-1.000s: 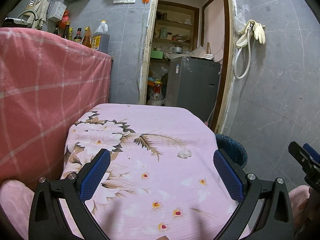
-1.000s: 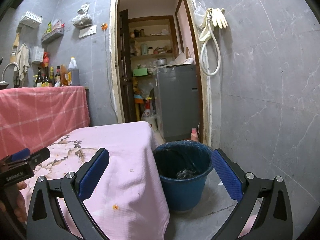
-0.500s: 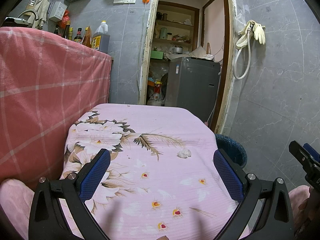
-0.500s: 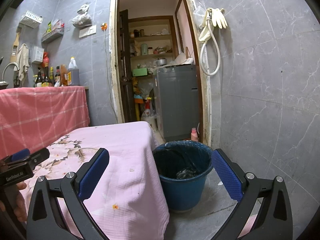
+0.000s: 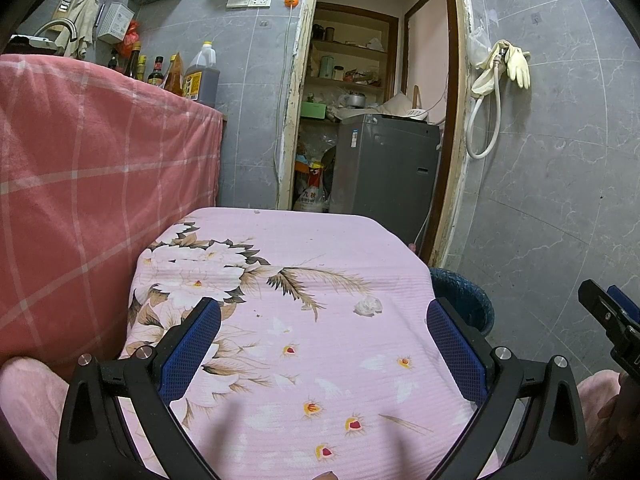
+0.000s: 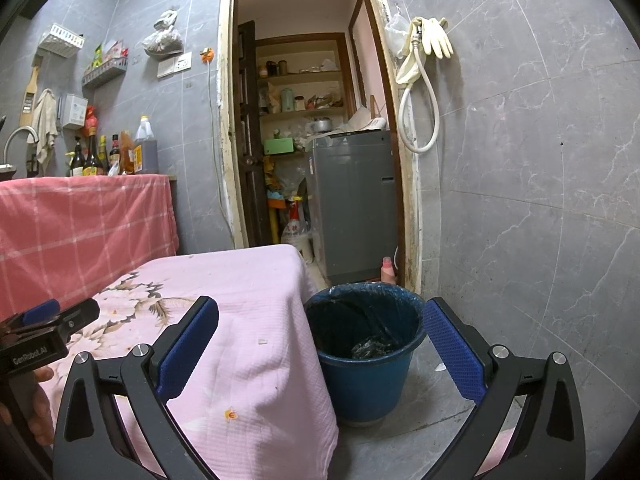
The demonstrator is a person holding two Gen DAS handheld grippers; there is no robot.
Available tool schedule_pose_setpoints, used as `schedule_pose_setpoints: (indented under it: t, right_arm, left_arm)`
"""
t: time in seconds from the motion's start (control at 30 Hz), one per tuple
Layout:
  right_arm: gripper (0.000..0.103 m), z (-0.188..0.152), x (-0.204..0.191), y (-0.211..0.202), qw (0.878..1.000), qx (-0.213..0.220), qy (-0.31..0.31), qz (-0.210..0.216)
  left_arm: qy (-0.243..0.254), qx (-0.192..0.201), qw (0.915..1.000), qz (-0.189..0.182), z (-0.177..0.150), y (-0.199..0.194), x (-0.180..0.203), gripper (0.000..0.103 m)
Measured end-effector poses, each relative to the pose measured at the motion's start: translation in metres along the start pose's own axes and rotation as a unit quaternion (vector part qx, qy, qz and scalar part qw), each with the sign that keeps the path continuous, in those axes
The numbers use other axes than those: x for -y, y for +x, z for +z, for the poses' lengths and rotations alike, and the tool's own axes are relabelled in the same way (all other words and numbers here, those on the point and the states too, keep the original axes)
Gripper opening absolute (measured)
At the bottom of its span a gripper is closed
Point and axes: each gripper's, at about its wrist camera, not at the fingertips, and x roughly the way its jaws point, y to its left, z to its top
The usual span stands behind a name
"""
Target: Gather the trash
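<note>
A crumpled white paper ball (image 5: 368, 306) lies on the pink floral tablecloth (image 5: 304, 240), near the table's right edge. My left gripper (image 5: 322, 314) is open and empty, hovering over the near part of the table, the ball just ahead between its fingers. A blue trash bucket (image 6: 366, 344) with a dark liner stands on the floor right of the table; its rim shows in the left wrist view (image 5: 460, 288). My right gripper (image 6: 320, 316) is open and empty, hovering before the bucket and the table's corner. A tiny white scrap (image 6: 262, 341) lies on the cloth.
A counter draped in red checked cloth (image 5: 80, 184) with bottles (image 5: 200, 76) stands at the left. A doorway with a grey appliance (image 6: 352, 204) lies straight ahead. A grey tiled wall (image 6: 540, 200) with a hose and gloves closes the right side.
Both grippers have stayed nearly still; the views shift only slightly. The paper ball has not moved.
</note>
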Motion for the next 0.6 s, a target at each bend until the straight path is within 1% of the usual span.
schedule_pose_setpoints:
  t: [0.6]
  right_arm:
    - [0.103, 0.0, 0.0013, -0.0006, 1.0, 0.0, 0.001, 0.0]
  left_arm:
    - [0.001, 0.0, 1.0, 0.0, -0.0007, -0.0002, 0.0015, 0.101]
